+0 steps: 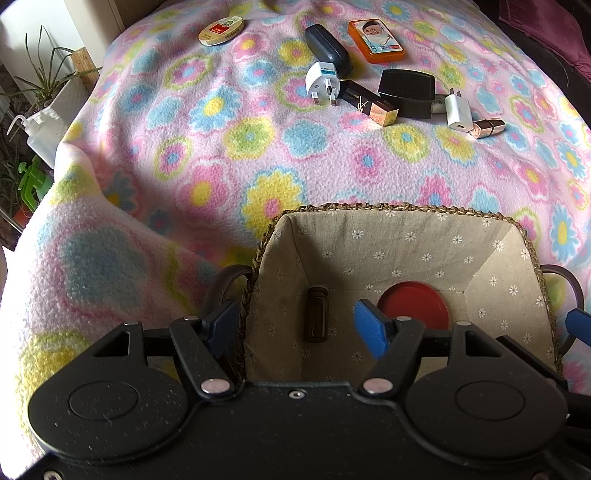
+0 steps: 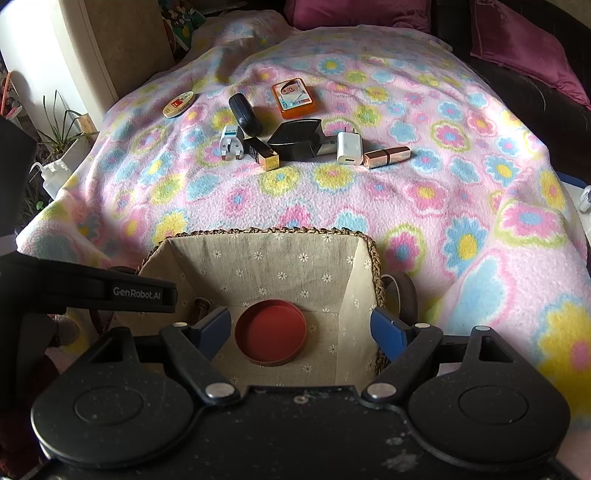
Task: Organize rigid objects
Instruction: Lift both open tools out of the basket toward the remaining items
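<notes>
Over the lined basket [image 2: 365,254] both grippers hung, pointing steeply down. The right gripper [image 2: 301,332] had its jaws open wide with nothing between the pads; the red round tin [image 2: 270,332] lay on the basket floor below the gap, not touched. The left gripper [image 1: 293,326] had its jaws partly open and empty, straddling the left wall of the basket, one finger outside it and one inside, with the small dark vial [image 1: 316,314] lying on the floor below.

Beyond the basket, on the flowered blanket [image 1: 258,155], the rest waited in a tight cluster: the white plug adapter [image 1: 323,83], the gold-ended lipstick box [image 1: 369,103], the black box [image 1: 406,92], the white charger [image 1: 458,110], the rose lipstick [image 1: 487,127], the dark case [image 1: 327,48], the orange tin [image 1: 376,40] and, further left, the round cream tin [image 1: 221,31].

I judged that the soft, wrinkled blanket could let a piece tip or roll, and that a grasp in the cluster could knock a neighbour, since several were touching.

Only the left view showed the vial whole; the right view showed just its neck behind a finger. Only the right view showed the open hollow of the red tin
</notes>
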Available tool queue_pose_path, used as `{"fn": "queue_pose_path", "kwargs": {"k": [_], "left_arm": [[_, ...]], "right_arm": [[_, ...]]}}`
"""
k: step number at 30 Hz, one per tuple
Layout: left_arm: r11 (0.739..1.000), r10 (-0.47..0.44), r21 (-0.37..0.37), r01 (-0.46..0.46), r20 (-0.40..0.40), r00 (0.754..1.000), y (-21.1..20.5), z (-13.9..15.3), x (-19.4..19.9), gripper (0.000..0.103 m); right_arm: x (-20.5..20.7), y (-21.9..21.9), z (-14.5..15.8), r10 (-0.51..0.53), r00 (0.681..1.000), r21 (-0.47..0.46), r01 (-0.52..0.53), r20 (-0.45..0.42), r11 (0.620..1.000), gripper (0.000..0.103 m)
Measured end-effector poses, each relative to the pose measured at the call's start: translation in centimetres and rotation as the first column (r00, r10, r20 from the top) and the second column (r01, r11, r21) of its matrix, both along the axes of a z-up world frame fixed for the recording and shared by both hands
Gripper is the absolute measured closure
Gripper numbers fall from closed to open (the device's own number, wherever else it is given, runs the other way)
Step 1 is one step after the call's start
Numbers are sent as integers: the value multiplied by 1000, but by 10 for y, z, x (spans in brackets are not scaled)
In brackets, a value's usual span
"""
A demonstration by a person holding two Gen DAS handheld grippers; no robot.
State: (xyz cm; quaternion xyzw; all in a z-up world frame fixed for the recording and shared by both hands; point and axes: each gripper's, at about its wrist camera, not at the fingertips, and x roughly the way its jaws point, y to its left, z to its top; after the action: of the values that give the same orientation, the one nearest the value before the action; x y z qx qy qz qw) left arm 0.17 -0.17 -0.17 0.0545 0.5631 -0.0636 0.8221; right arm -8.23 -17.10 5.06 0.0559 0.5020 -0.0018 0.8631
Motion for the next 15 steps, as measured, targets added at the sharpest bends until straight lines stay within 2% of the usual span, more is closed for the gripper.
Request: {"fn": "queue_pose_path", "kwargs": {"k": [15], "left_arm": [[1000, 10, -6, -10, -9, 1000, -1, -1, -1, 37]], "right_arm": [[-1, -1, -1, -13, 1000, 5, 13, 2, 1000, 19]]}}
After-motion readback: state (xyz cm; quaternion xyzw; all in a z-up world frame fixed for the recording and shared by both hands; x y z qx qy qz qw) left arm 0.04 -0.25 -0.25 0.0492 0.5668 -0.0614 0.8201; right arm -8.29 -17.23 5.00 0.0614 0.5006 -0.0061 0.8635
